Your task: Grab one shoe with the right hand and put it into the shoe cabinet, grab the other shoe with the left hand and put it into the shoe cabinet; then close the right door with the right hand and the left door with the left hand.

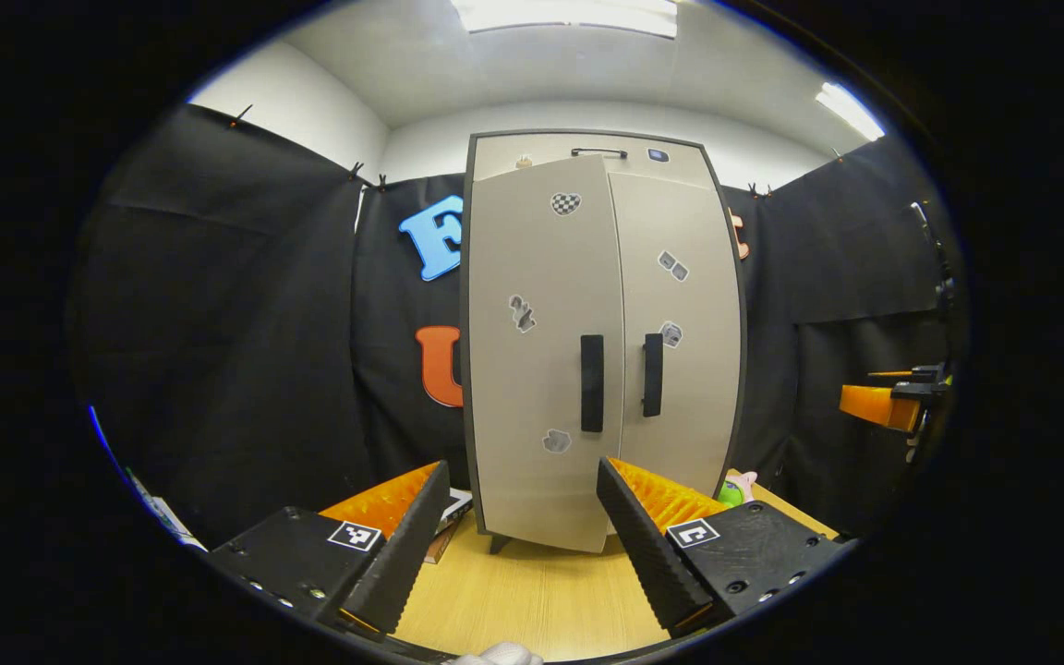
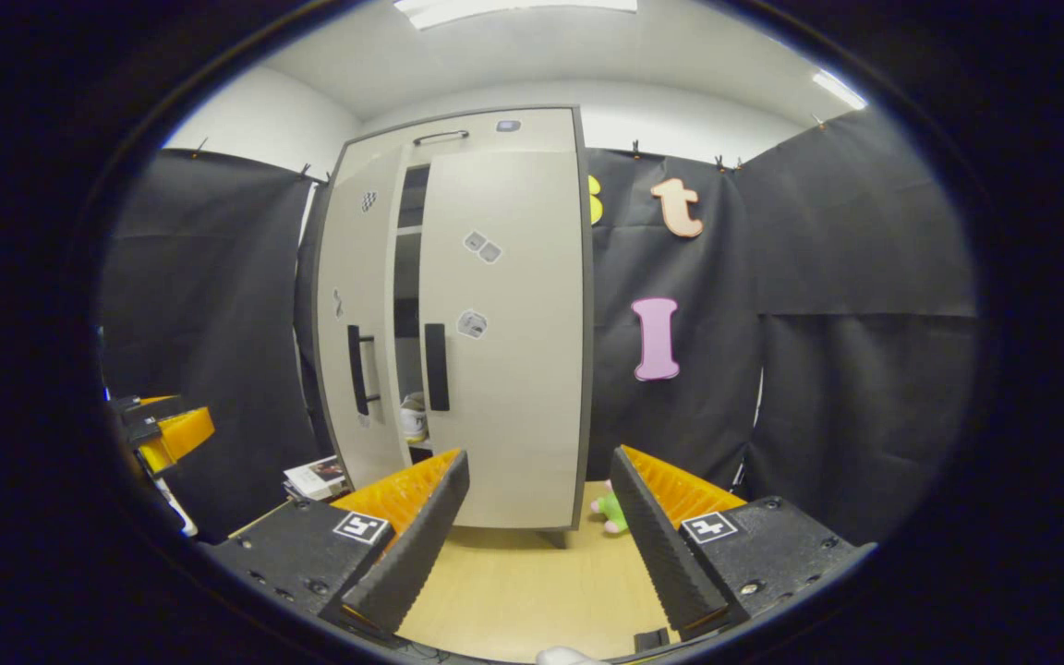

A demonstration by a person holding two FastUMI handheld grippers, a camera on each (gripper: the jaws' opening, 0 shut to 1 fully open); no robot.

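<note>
A tall beige shoe cabinet [image 1: 680,277] stands on the wooden table [image 1: 532,591]. Its right door [image 2: 513,369] sits flush. Its left door [image 2: 352,305] stands slightly ajar, and through the narrow gap a white shoe [image 2: 414,417] rests on a shelf inside. Both doors carry black vertical handles [image 1: 592,383]. My left gripper [image 1: 523,471] is open, holding nothing, a short way in front of the left door. My right gripper [image 2: 539,457] is open too and holds nothing, facing the right door. The other gripper is seen far off at each view's edge [image 1: 892,406] [image 2: 163,429].
A green and pink toy [image 2: 610,513] lies on the table by the cabinet's right foot. Books [image 2: 315,478] lie at the cabinet's left side. Black cloth walls close in behind and on both sides.
</note>
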